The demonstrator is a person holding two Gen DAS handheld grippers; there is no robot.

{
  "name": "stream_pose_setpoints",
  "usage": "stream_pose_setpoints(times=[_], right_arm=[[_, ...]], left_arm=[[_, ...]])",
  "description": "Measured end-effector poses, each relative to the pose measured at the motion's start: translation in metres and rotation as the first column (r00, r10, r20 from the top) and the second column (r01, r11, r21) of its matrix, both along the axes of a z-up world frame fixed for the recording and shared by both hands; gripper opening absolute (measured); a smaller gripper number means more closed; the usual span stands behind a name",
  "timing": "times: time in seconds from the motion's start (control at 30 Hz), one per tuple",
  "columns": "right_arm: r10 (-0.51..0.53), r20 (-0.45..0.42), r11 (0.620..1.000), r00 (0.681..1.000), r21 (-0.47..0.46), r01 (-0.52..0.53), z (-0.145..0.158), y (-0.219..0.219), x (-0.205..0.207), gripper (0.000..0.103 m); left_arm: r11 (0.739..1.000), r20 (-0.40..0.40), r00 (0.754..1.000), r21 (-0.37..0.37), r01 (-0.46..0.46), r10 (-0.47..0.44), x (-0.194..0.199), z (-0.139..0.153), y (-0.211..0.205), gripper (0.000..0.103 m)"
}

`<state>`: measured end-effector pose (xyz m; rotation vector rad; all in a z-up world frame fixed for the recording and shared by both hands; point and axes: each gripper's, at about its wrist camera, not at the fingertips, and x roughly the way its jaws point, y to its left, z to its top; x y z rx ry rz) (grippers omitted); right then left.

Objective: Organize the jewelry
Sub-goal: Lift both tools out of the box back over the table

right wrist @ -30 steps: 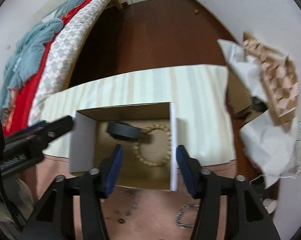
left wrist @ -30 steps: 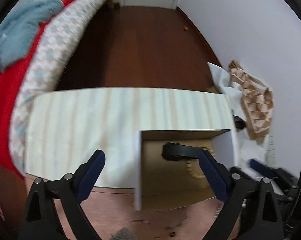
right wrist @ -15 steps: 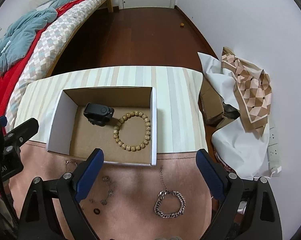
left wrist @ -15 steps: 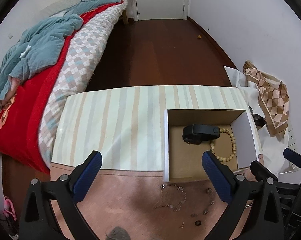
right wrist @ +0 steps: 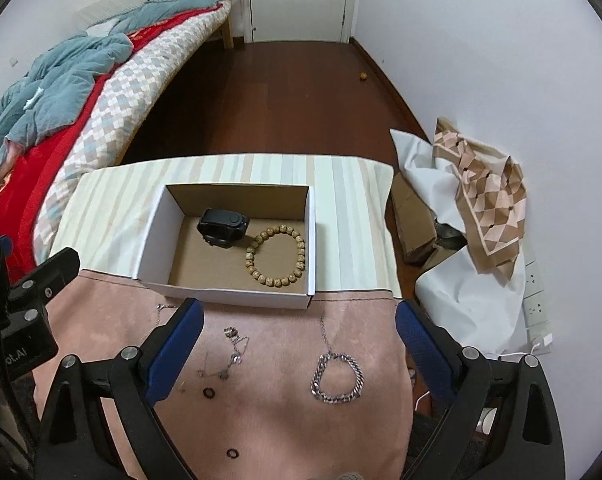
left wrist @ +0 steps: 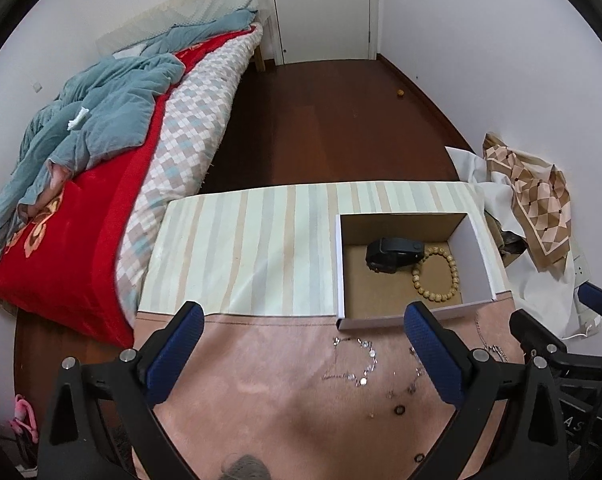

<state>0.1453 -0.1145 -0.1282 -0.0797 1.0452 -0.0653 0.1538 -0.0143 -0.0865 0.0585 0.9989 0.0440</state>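
Right wrist view showed both my tools, right (right wrist: pixel 297 340) and left (left wrist: pixel 301 344), open and empty, so I judged a low, centred pinch on the chain (right wrist: pixel 337 378) best before lifting it to the box (right wrist: pixel 229 298).

Bead bracelet (right wrist: pixel 276 255) & watch (right wrist: pixel 223 227) in box (right wrist: pixel 229 292); chain (right wrist: pixel 337 378) outside.

Matt cardboard box (right wrist: pixel 237 296), wooden-looking bead bracelet (right wrist: pixel 276 255), shiny metal chain bracelet (right wrist: pixel 337 378), perhaps suede-like pink cloth (right wrist: pixel 285 420).
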Motion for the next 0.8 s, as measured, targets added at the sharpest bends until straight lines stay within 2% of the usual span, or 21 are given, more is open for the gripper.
stream_pose_setpoints(times=[0.57,0.7,0.8], right_arm=[[-0.002,0.16,1.0,0.987,0.003,0.001,0.073,0.005,-0.071,0.098],[-0.016,0.171,0.999,0.985,0.041,0.009,0.083,-0.001,-0.08,0.098],[-0.046,0.148,0.995,0.988,0.095,0.032,0.076,-0.013,-0.084,0.1]], left_arm=[[1.0,0.127,0.992,-0.013,0.016,-0.014,-0.069,0.057,-0.001,0.102],[0.999,0.138,0.99,-0.032,0.002,0.003,-0.076,0.063,0.004,0.102],[0.998,0.137,0.99,-0.055,-0.028,0.035,-0.081,0.056,0.012,0.102]])
